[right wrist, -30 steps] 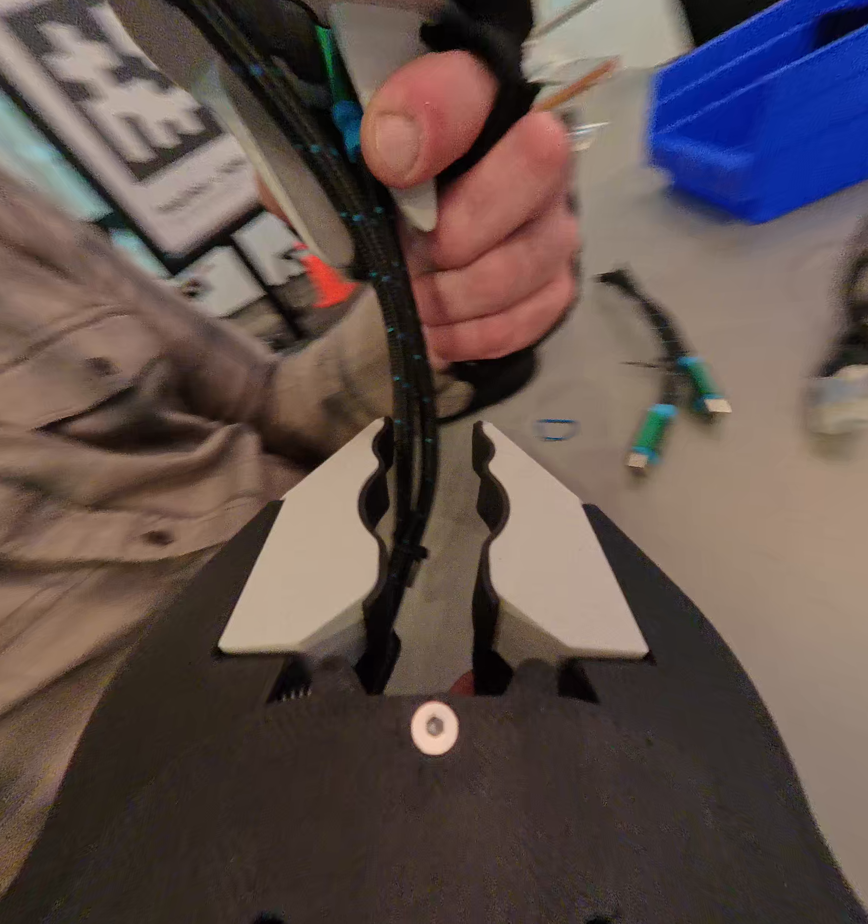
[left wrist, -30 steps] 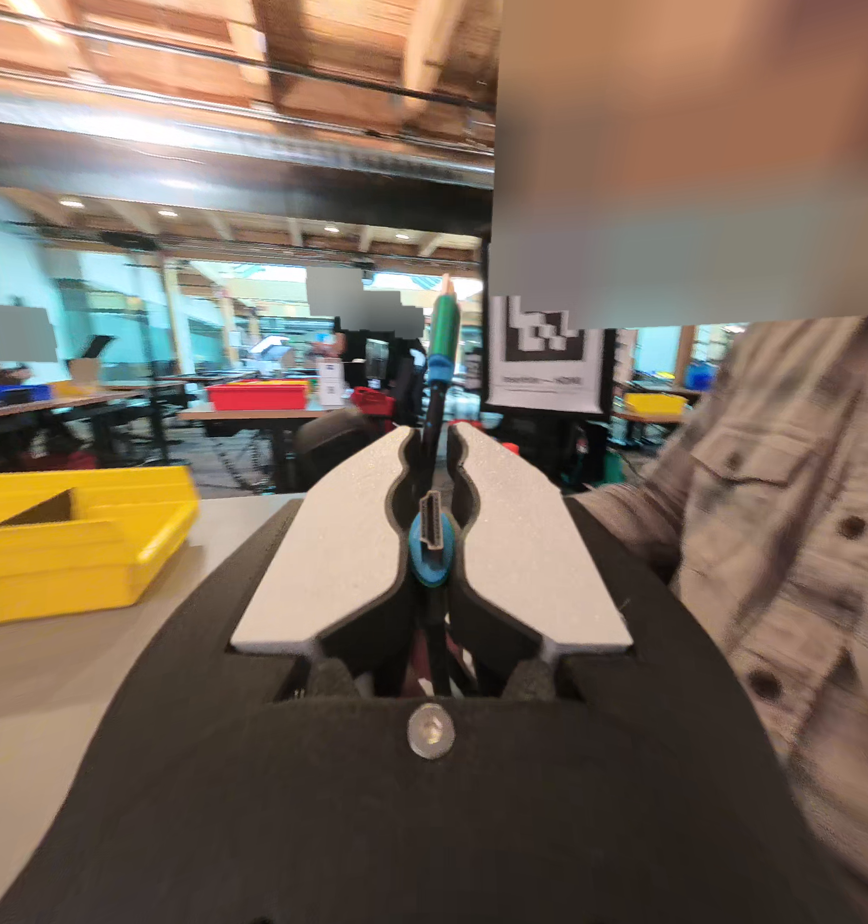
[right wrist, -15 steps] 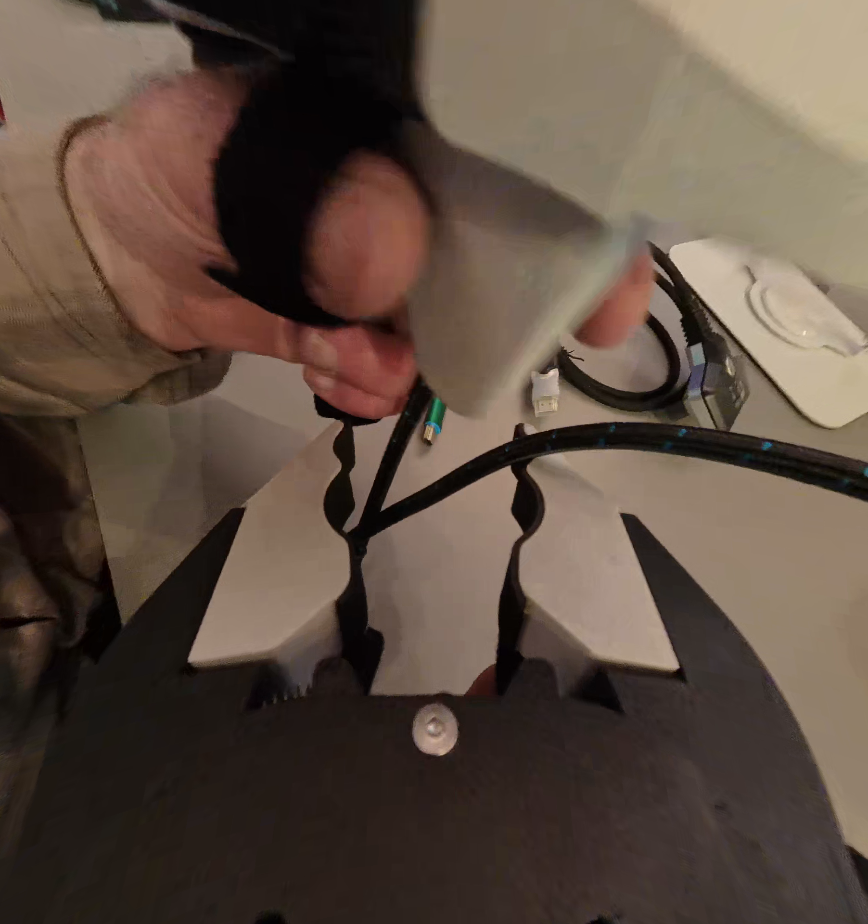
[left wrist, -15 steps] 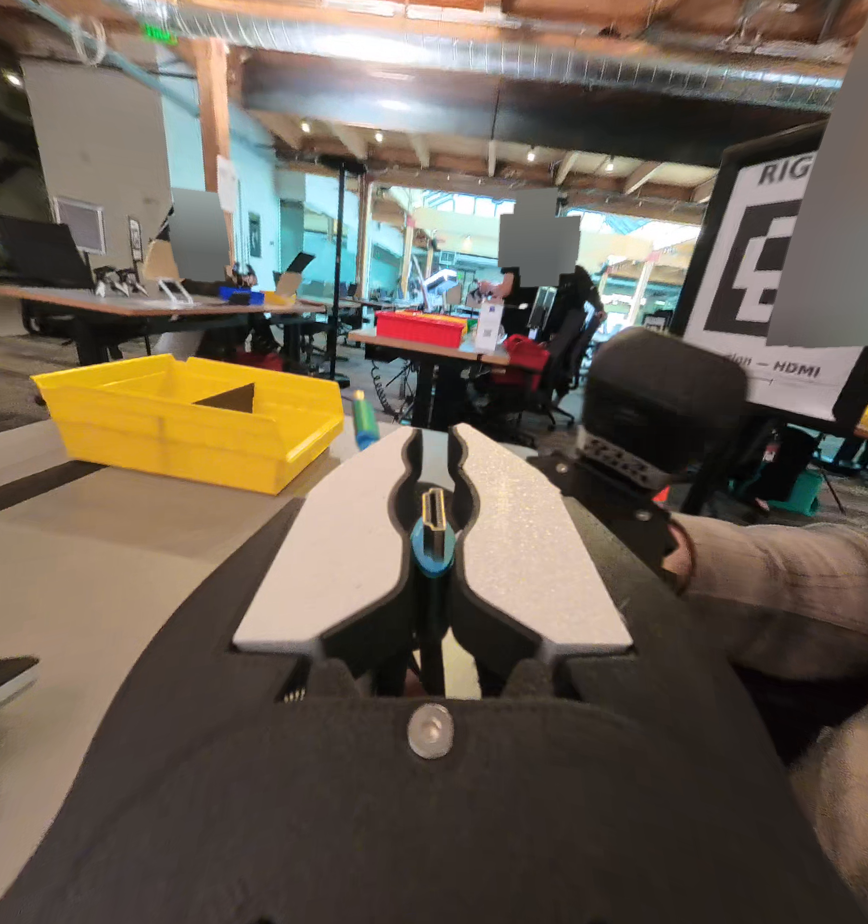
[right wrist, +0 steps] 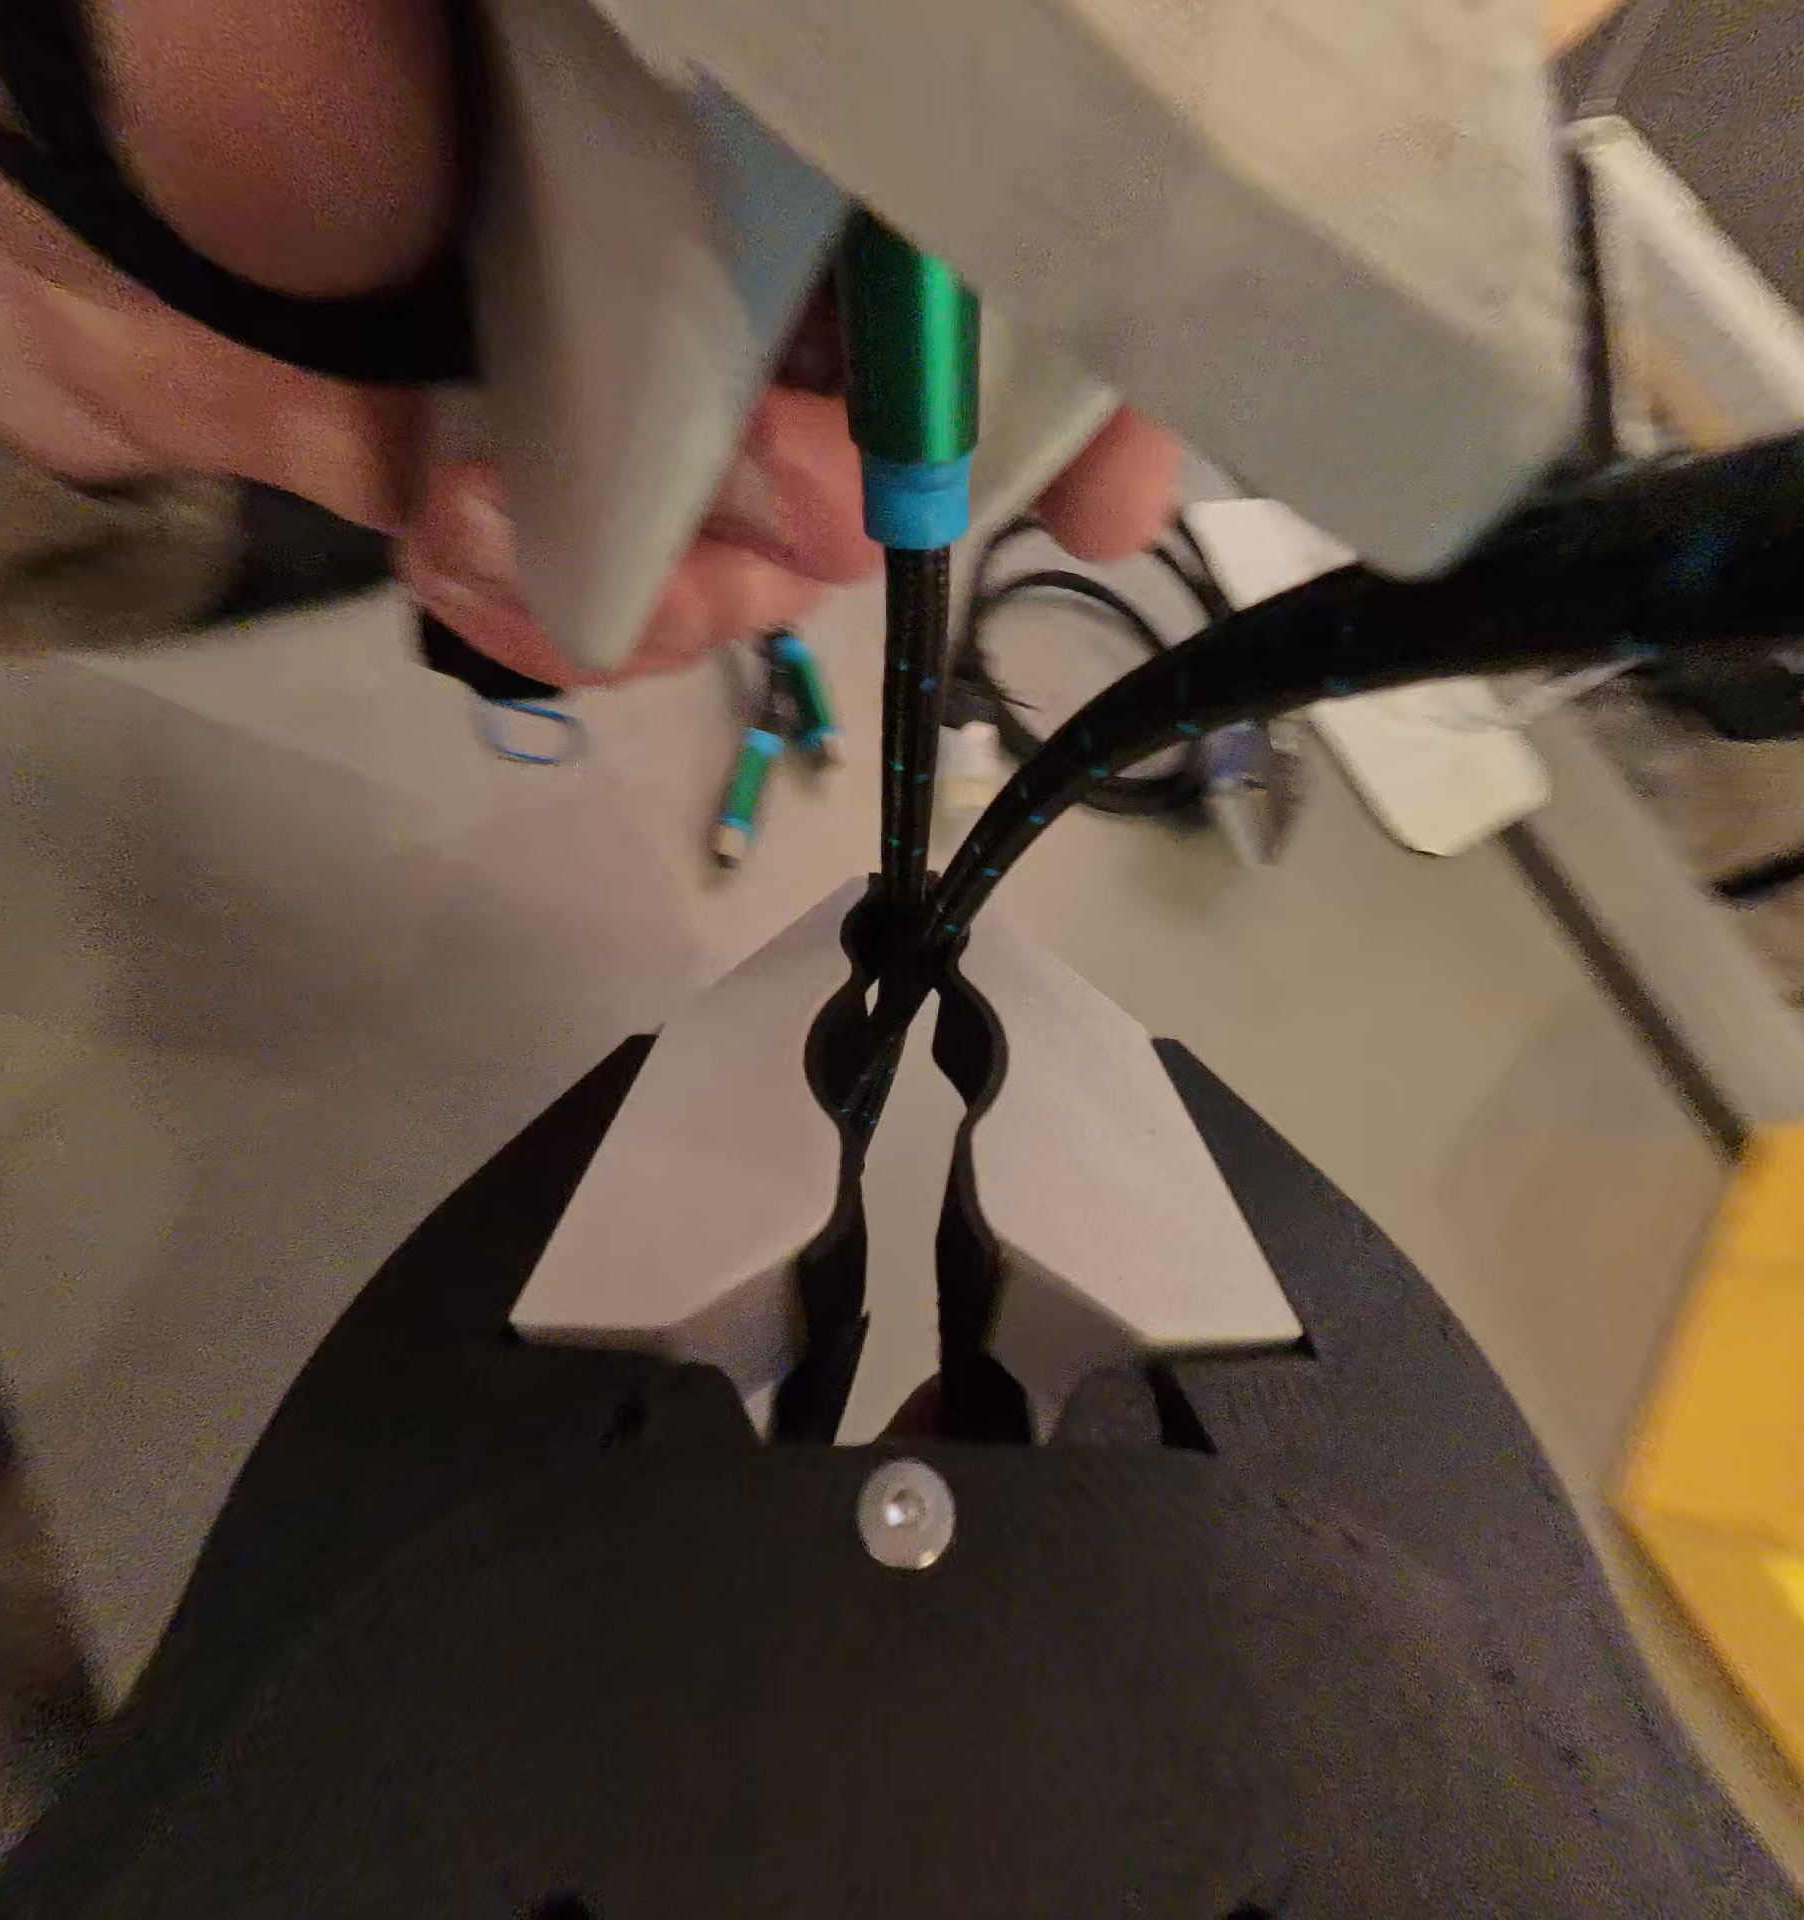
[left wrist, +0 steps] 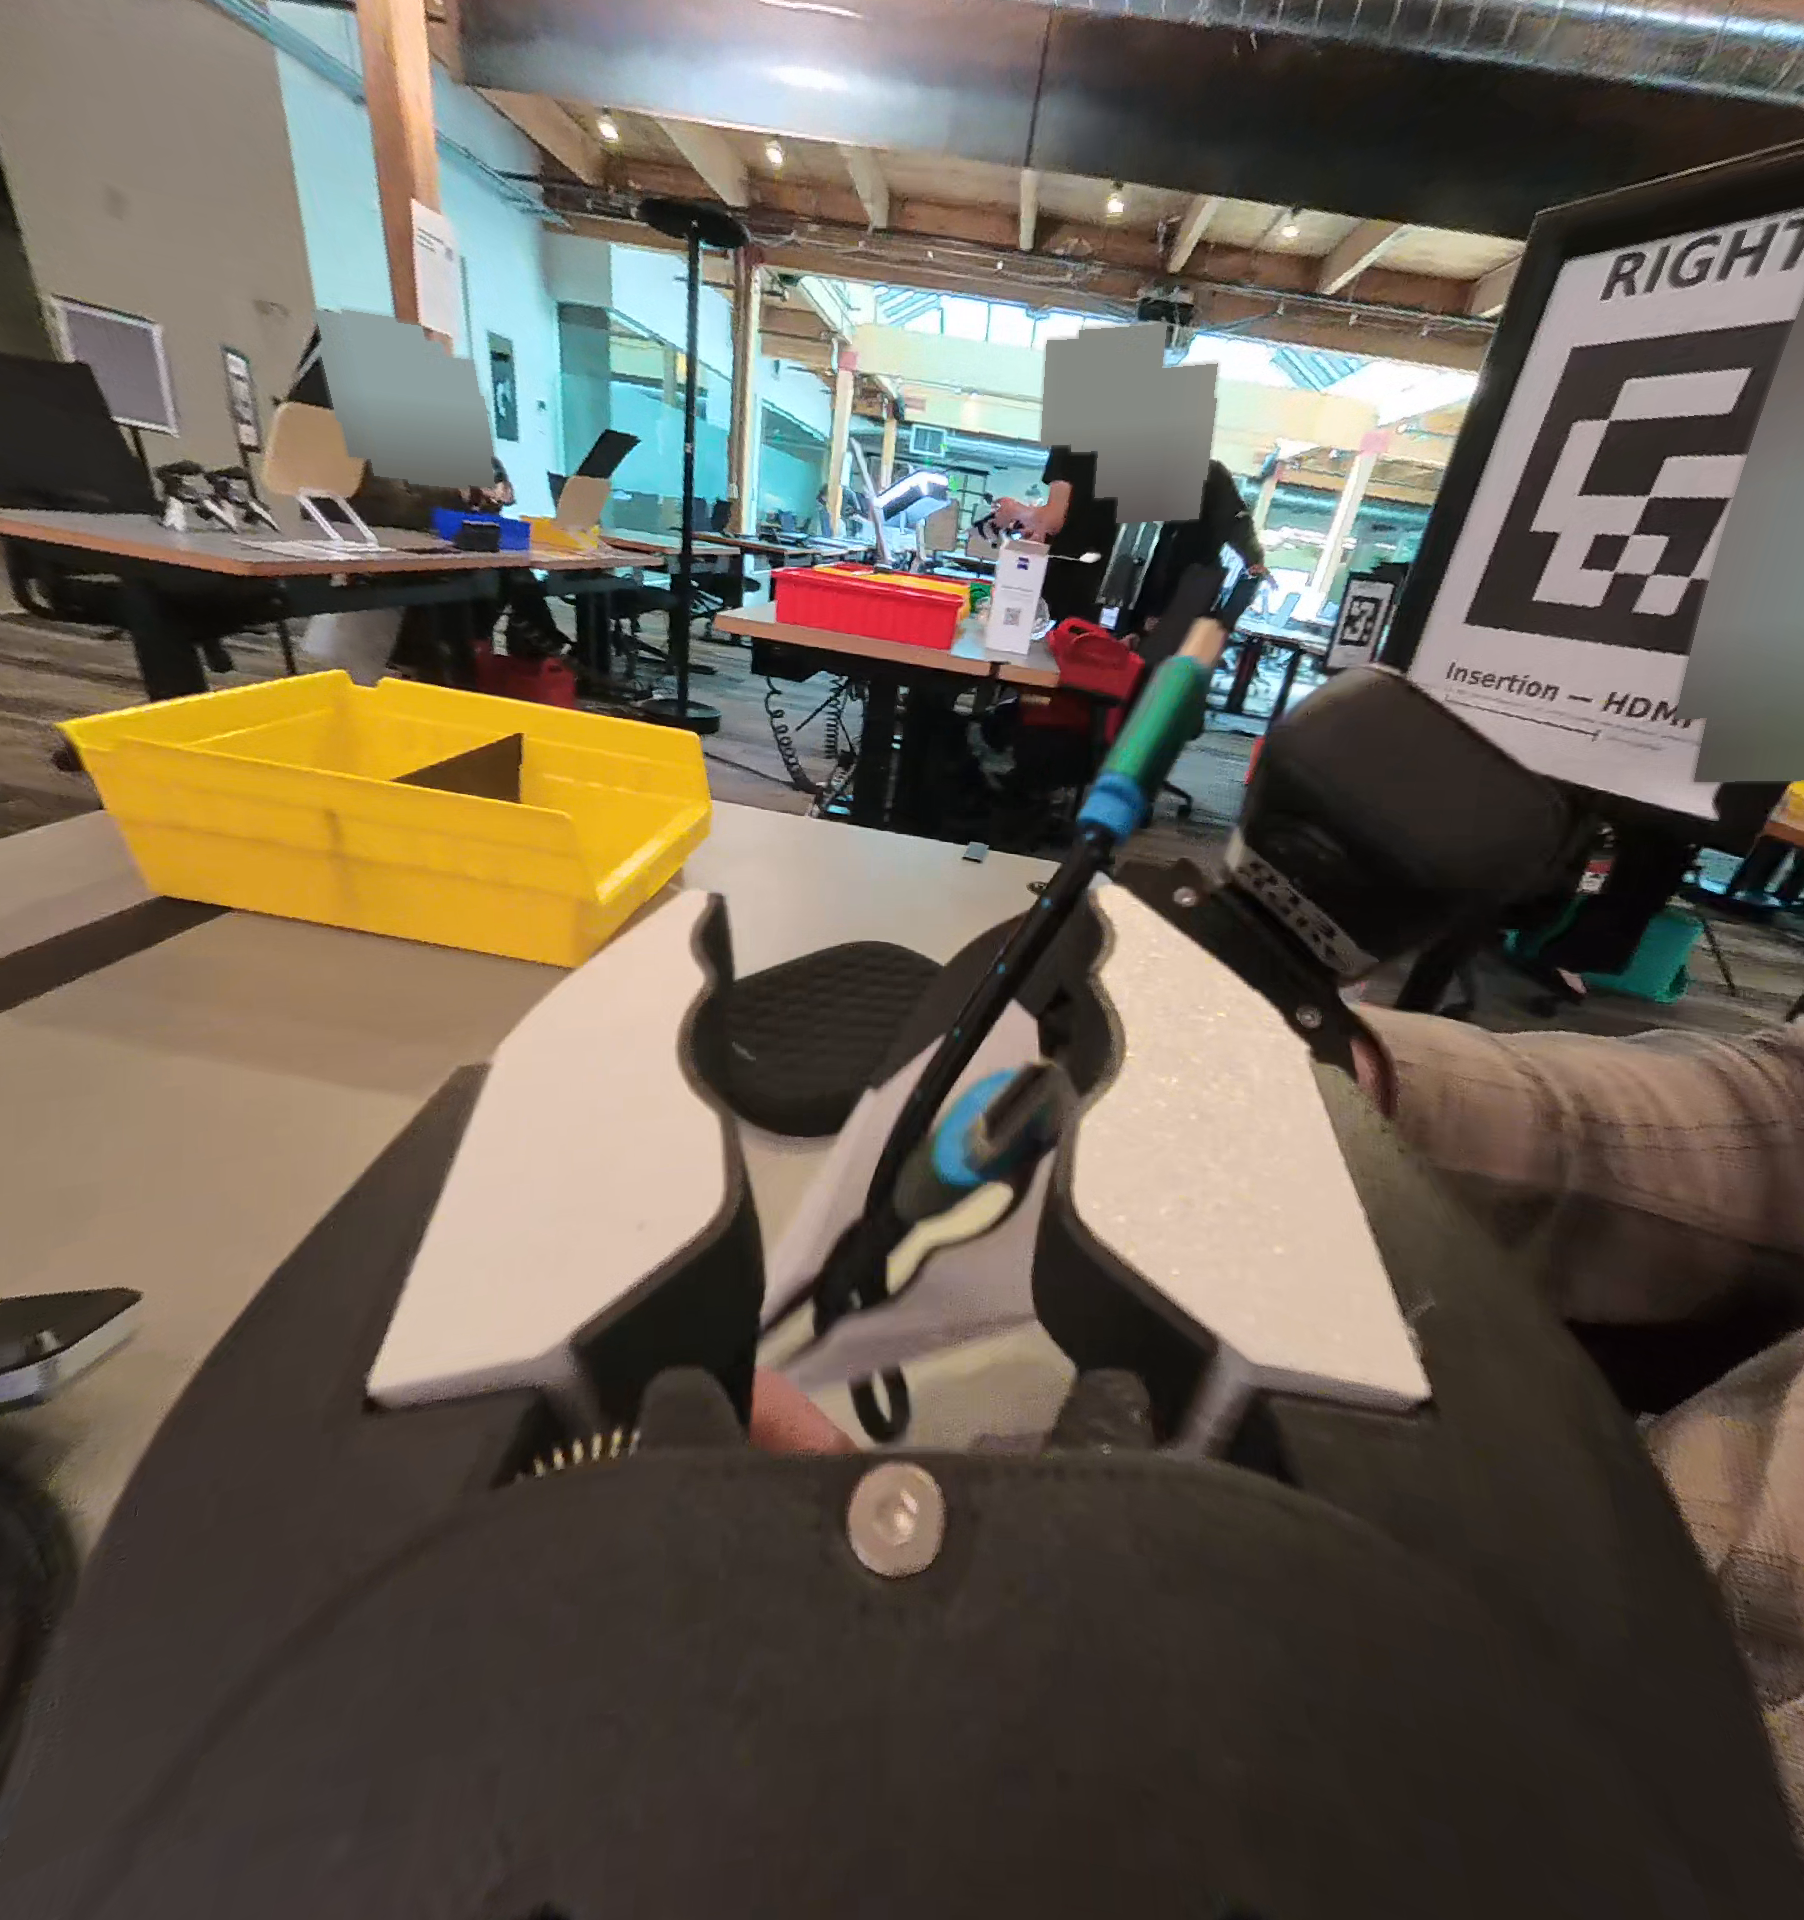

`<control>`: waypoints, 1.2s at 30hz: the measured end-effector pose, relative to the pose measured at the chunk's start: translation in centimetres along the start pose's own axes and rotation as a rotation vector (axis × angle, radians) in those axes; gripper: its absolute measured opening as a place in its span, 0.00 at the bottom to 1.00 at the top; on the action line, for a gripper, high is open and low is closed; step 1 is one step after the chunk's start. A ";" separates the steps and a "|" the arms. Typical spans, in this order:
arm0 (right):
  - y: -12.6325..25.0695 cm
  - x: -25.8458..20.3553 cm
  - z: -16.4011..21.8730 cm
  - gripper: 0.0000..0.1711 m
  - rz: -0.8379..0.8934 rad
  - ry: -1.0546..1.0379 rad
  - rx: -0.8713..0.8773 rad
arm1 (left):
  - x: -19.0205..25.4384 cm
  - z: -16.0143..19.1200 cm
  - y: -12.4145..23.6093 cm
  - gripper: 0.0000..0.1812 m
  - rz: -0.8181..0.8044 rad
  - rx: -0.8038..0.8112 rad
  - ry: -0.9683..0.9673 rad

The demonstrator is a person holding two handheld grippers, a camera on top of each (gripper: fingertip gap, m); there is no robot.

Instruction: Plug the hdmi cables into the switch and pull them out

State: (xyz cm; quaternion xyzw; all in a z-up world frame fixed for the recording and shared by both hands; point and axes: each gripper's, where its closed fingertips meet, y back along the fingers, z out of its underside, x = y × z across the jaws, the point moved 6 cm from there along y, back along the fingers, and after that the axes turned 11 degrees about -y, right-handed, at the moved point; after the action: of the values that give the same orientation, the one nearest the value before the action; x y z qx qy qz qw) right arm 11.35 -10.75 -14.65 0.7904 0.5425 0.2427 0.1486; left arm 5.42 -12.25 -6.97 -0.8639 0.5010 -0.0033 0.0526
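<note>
In the left wrist view my left gripper (left wrist: 903, 904) is open wide. A black braided HDMI cable (left wrist: 991, 997) runs up between its fingers. One plug with a blue collar (left wrist: 997, 1127) stands loose between them, close to the right finger. A green plug with a blue collar (left wrist: 1152, 727) sticks up beyond the fingertips. In the right wrist view my right gripper (right wrist: 903, 909) is shut on the two strands of this cable (right wrist: 908, 727) just below the green plug (right wrist: 913, 353). The left gripper's pale fingers (right wrist: 617, 416) and a hand are right above.
A yellow bin (left wrist: 358, 821) stands on the grey table (left wrist: 150, 1091) at the left. In the right wrist view several things lie below on the table: another pair of green plugs (right wrist: 758, 769), a blue ring (right wrist: 534, 732), a black cable coil (right wrist: 1074, 644) and a white flat pad (right wrist: 1438, 758).
My left gripper has opened and let go of the blue-collared plug, which now leans loose. My right gripper, open around the cable before, has shut on it.
</note>
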 end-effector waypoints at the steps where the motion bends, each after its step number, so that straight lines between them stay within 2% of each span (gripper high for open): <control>1: 0.1 0.7 -0.1 0.01 0.092 0.036 0.002 | 0.1 0.0 0.2 0.37 -0.013 0.010 -0.006; 4: 0.7 2.3 -0.5 0.01 0.287 0.057 0.013 | 0.9 0.9 0.2 0.38 -0.094 -0.010 -0.088; 7: 1.3 3.6 -0.7 0.01 0.443 0.093 0.019 | 1.2 2.2 0.1 0.35 -0.248 -0.017 -0.140; 12: 0.9 2.9 -1.1 0.00 0.506 0.160 0.021 | 1.4 2.7 -1.0 0.36 -0.376 -0.003 -0.177; 15: 0.5 2.1 -1.5 0.00 0.539 0.227 0.011 | 1.2 2.0 -0.9 0.30 -0.479 0.068 -0.184; 16: 0.4 1.9 -1.7 0.00 0.539 0.228 0.016 | 1.1 1.9 -0.7 0.24 -0.528 0.077 -0.214; 17: 0.3 1.8 -1.8 0.01 0.536 0.224 0.018 | 1.1 1.7 -0.3 0.14 -0.573 0.089 -0.233; 21: 0.4 1.6 -2.3 0.00 0.571 0.260 0.040 | 0.5 1.5 0.5 0.11 -0.598 0.142 -0.188; 25: 0.4 1.8 -2.4 0.03 0.607 0.297 0.051 | -0.9 1.7 1.1 0.11 -0.568 0.195 0.021; 29: 0.1 2.0 -2.4 0.15 0.734 0.466 0.002 | -2.9 3.0 1.5 0.11 -0.542 0.250 0.352; 31: 0.0 1.5 -2.8 0.17 0.765 0.563 0.008 | -3.4 3.7 1.4 0.11 -0.530 0.262 0.483; 34: -0.7 0.8 -3.1 0.16 0.757 0.639 0.032 | -3.6 4.6 1.1 0.11 -0.510 0.256 0.618; 36: -1.2 1.1 -2.7 0.10 0.756 0.654 0.010 | -3.4 5.0 0.7 0.11 -0.487 0.249 0.686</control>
State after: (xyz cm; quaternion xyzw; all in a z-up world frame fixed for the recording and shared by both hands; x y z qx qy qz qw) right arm 9.25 -9.34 -12.75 0.8151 0.2373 0.5119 -0.1315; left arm 3.42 -9.23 -11.82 -0.8928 0.2669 -0.3627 -0.0154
